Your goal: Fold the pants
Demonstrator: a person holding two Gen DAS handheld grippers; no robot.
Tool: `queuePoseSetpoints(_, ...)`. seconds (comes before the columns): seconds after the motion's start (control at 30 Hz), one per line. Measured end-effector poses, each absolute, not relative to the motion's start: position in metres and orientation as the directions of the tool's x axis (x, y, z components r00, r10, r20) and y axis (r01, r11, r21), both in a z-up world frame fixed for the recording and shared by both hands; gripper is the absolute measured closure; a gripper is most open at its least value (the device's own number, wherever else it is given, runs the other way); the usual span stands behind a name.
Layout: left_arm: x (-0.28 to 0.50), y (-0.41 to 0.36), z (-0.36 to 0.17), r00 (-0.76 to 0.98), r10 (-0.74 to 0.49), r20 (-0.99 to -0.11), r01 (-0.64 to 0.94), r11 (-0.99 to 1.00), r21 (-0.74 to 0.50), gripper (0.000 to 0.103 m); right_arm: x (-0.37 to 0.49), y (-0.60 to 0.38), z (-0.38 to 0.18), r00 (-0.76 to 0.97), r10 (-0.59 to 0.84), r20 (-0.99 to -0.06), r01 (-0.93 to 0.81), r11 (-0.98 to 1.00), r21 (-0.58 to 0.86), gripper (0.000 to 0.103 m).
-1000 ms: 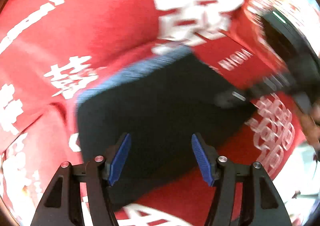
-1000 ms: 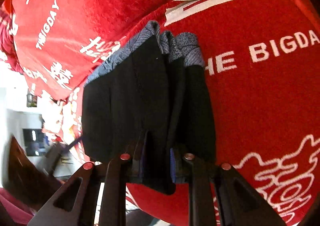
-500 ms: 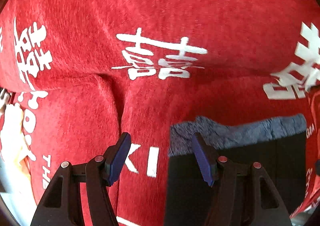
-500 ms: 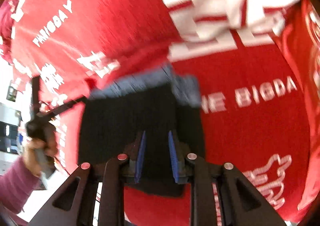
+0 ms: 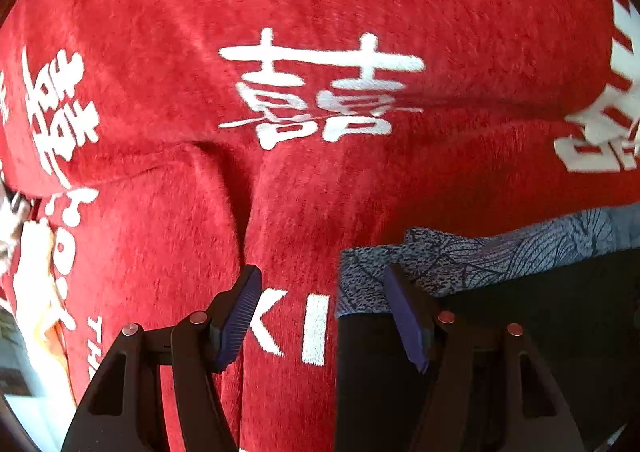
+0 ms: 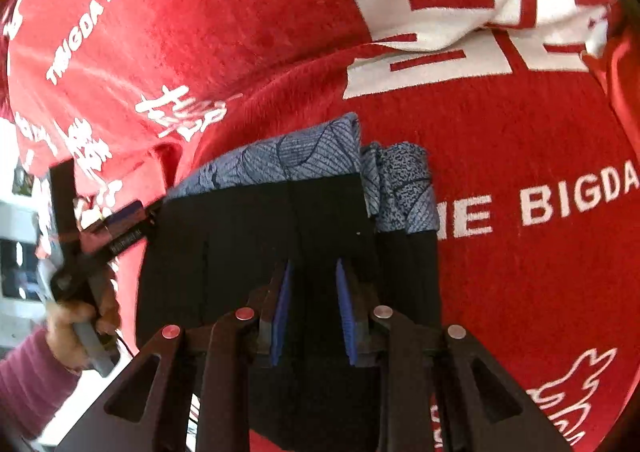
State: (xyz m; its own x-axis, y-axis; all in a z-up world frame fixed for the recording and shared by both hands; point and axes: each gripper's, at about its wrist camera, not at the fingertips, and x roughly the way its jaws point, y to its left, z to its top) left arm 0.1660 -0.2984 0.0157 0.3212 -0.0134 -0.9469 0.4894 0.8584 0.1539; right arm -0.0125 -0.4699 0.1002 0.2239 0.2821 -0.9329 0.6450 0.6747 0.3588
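My left gripper (image 5: 320, 316) has swung off the middle of the pants (image 6: 288, 236) and now sits over their left corner, where the patterned blue waistband (image 5: 472, 256) meets the red blanket (image 5: 320, 3). Its jaws are released: one pad hangs over bare blanket, the other over the waistband corner, and I see nothing pinched between them. The pants lie folded into a dark block on the blanket, waistband on the far edge, with a bunched layer of cloth stacked along the right side. My right gripper (image 6: 314, 316) a second ago looked clamped on the near edge; its jaws have parted a little since, and dark cloth fills the gap between the blue pads. I cannot tell whether the pads press on it. In the right wrist view the left hand (image 6: 80, 324) holds its tool just beside the left edge of the pants. I judge the last fold is laid down and the left side is lined up to take the corner for the next fold or a tidy-up; the bunched right edge may need smoothing.
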Motion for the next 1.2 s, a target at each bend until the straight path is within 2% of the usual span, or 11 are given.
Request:
queuePoseSetpoints(0.13, 0.163, -0.283, 0.036, 0.315, -0.02, -0.949, 0.472, 0.87, 0.138, 0.038, -0.013, -0.463, 0.105, 0.194, 0.247, -0.949, 0.627, 0.713, 0.313, 0.079)
queuePoseSetpoints(0.3, 0.137, -0.263, 0.054, 0.29, -0.054, -0.956, 0.499, 0.86, 0.103, 0.038, -0.026, -0.454, 0.121, 0.166, 0.186, -0.968, 0.647, 0.72, 0.249, 0.069)
queuePoseSetpoints(0.53, 0.084, -0.251, 0.049, 0.238, -0.042, -0.97, 0.535, 0.84, 0.095, 0.038, -0.066, -0.432, 0.142, 0.147, 0.142, -0.979, 0.686, 0.698, 0.204, 0.068)
queuePoseSetpoints(0.73, 0.074, -0.249, 0.041, 0.228, -0.022, -0.973, 0.521, 0.848, 0.103, 0.038, -0.085, -0.423, 0.136, 0.134, 0.135, -0.982, 0.713, 0.675, 0.19, 0.065)
queuePoseSetpoints(0.83, 0.074, -0.249, 0.039, 0.25, 0.013, -0.968, 0.514, 0.846, 0.144, 0.025, -0.084, -0.421, 0.132, 0.111, 0.111, -0.988, 0.695, 0.701, 0.157, 0.058)
queuePoseSetpoints(1.0, 0.077, -0.245, 0.038, 0.23, 0.002, -0.973, 0.497, 0.86, 0.119, 0.024, -0.088, -0.422, 0.132, 0.118, 0.116, -0.986, 0.715, 0.679, 0.165, 0.057)
queuePoseSetpoints(1.1, 0.078, -0.246, 0.039, 0.244, 0.025, -0.97, 0.493, 0.858, 0.146, 0.018, -0.088, -0.422, 0.132, 0.115, 0.113, -0.987, 0.722, 0.673, 0.161, 0.057)
queuePoseSetpoints(1.2, 0.079, -0.245, 0.038, 0.235, 0.025, -0.972, 0.483, 0.864, 0.139, 0.018, -0.087, -0.422, 0.132, 0.112, 0.115, -0.987, 0.718, 0.678, 0.16, 0.057)
